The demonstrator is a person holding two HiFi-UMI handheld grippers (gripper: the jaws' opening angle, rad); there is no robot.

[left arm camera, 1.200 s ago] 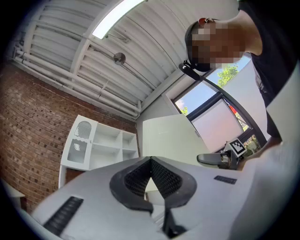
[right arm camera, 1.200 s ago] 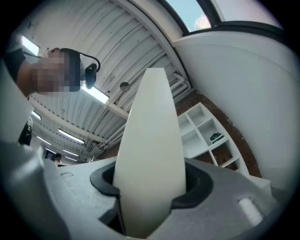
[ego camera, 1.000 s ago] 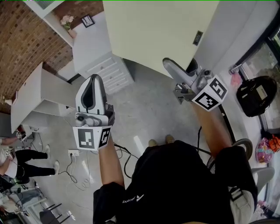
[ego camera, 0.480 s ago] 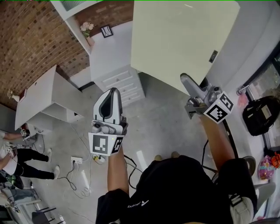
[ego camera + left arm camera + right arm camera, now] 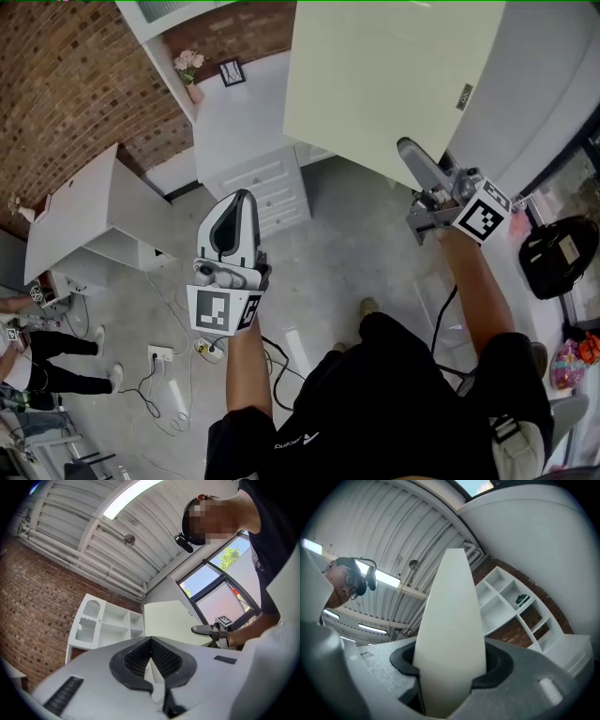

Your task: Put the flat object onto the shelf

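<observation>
In the head view the right claw (image 5: 419,165) is clamped on the lower edge of the flat board (image 5: 384,75), a large cream panel held upright in the air over the floor (image 5: 347,244), well clear of any support. The left claw (image 5: 235,208) hangs beside it, apart from the board and touching nothing. The white shelf (image 5: 155,21) stands against the brick wall (image 5: 66,84), above a drawer cabinet (image 5: 258,183), well ahead of the board. I judge this to be the carry step: the board is lifted and on its way, not yet placed. In the left gripper view the left claw (image 5: 151,654) has its pads pressed together with nothing between them; past it show the shelf (image 5: 101,625) with its open compartments, the board (image 5: 166,620) and the right claw (image 5: 210,630) at its edge. In the right gripper view the right claw (image 5: 449,667) grips the board (image 5: 450,606) edge-on, the board filling the gap between the pads, with the shelf (image 5: 506,597) beyond. The next move likely calls for bringing the board up to a shelf level and tipping it flat, perhaps steadied by the free claw.
</observation>
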